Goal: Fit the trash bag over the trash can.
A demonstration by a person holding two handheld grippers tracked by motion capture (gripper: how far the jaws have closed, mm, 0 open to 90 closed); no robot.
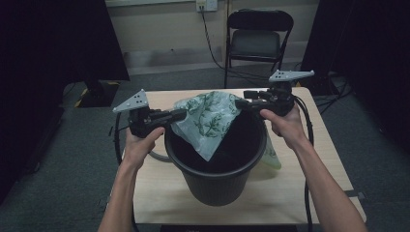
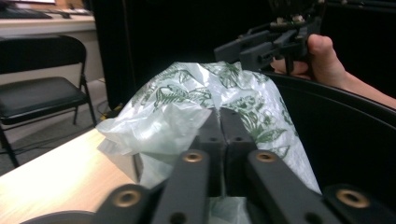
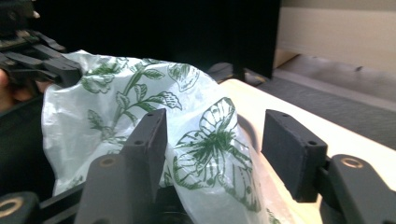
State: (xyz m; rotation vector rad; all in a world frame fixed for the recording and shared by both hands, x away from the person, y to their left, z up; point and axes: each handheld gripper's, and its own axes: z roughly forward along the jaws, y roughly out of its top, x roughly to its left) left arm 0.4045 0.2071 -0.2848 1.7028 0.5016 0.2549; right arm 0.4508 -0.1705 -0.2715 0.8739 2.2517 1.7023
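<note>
From the high view, your left tool (image 1: 180, 114) is clamped on the near-left corner of the leaf-printed plastic bag (image 1: 209, 120), which drapes over the back rim of the black waste bin (image 1: 215, 186) and sags into its mouth. Your right tool (image 1: 246, 96) sits at the bag's opposite top corner, over the bin's far-right rim. The bag's top edge runs between the two tools, so the right tool is the one that has to take hold before you can spread the opening; more of the film hangs outside the bin on your right, on the tabletop (image 1: 319, 159).

In the left gripper view, the left tool (image 2: 220, 122) shows its jaws pressed together with the bag (image 2: 177, 112) pinched between them, and your right hand (image 2: 327, 63) is across the bin rim.

In the right gripper view, the right tool (image 3: 212, 140) has its jaws standing wide apart, the bag (image 3: 205, 140) bulging between them but not gripped. From above you could not tell this.
</note>
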